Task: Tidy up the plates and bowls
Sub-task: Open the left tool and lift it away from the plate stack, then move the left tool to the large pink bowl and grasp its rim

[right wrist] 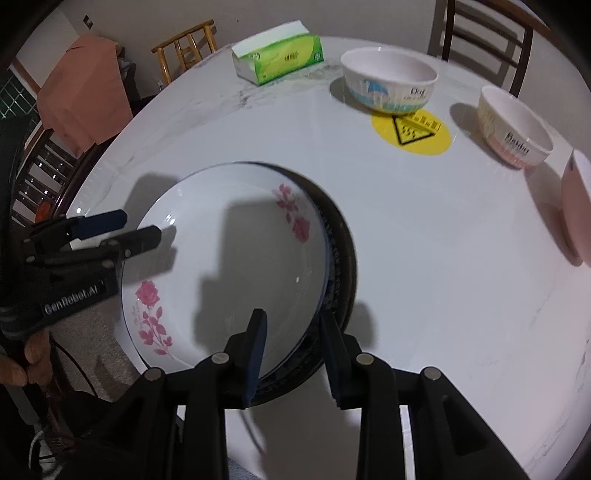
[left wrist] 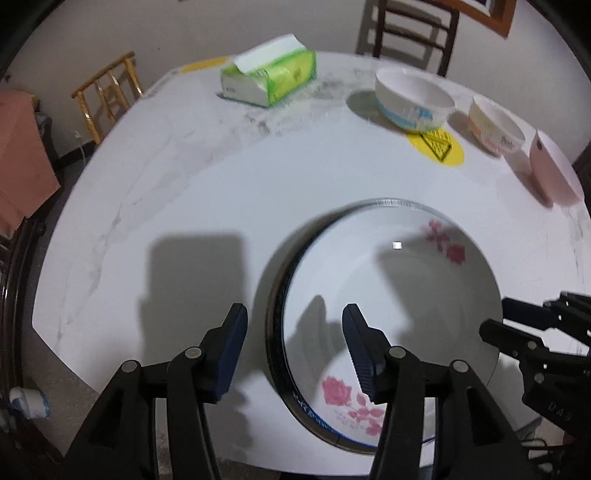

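Note:
A white plate with pink flowers (left wrist: 388, 280) (right wrist: 229, 236) lies on a dark-rimmed plate (left wrist: 274, 332) (right wrist: 342, 258), shifted a little off its centre. In the left wrist view my left gripper (left wrist: 295, 343) stands open astride the plates' left rim, with its pads clear of it. The right wrist view shows it at the plate's left edge (right wrist: 142, 226). My right gripper (right wrist: 291, 332) (left wrist: 495, 317) is shut on the flowered plate's near right rim, one finger inside the plate and one outside. A blue-patterned white bowl (left wrist: 413, 99) (right wrist: 388, 79), a cream and pink bowl (left wrist: 496, 127) (right wrist: 513, 127) and a pink bowl (left wrist: 554, 170) (right wrist: 578, 206) stand at the back right.
A green tissue box (left wrist: 269, 74) (right wrist: 280, 59) sits at the far side of the white marble table (left wrist: 184, 184). A yellow sticker (left wrist: 437, 147) (right wrist: 410, 133) lies beside the bowls. Chairs (left wrist: 107, 92) (right wrist: 484, 33) ring the table. A person's hand (right wrist: 22, 362) holds the left gripper.

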The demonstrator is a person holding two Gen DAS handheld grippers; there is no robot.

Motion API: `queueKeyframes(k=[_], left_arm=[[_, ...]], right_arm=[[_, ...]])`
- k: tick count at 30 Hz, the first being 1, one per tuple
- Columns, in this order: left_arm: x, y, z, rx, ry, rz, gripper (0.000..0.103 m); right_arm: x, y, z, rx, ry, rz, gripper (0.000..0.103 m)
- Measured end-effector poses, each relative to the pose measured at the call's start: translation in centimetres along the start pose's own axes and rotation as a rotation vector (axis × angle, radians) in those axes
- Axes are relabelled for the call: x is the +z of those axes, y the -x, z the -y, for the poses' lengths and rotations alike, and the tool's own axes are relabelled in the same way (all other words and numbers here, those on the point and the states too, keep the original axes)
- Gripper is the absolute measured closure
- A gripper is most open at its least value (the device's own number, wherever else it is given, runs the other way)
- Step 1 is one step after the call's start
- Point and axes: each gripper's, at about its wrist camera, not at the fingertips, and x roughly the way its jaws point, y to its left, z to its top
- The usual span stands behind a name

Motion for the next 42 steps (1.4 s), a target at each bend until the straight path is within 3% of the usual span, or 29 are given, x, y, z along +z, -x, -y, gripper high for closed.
queueKeyframes(k=[5,11,22,30,37,42], left_arm=[[0.9,1.3,1.0,0.023,0.012,0.101,0.047],[1.8,1.7,4.5,-0.028,-0.027,0.132,0.043],[4.7,1.4,14.8,-0.114,-0.155,0.127,0.043],[8.3,1.1,23.1,-0.212,-0.202,0.118,0.043],[12.0,0.3,28.7,-0.340,-0.160,0.065,0.043],[15.0,-0.8,30.7,-0.430,-0.069,-0.012,0.045]], right_arm=[[-0.3,1.9,0.8,-0.099,0.012,0.103,0.073],[-0.8,3.9,3.5,-0.165,-0.020,0.165,0.073],[-2.2,5.6,11.0,-0.240,-0.093,0.204,0.073],[-3.9,7.5,18.7,-0.267,-0.173,0.230,0.073],[-5.2,10.9,26.8,-0.263,-0.270,0.264,0.073],[-4.5,13.2,33.3,-0.197,-0.394,0.307,0.073]])
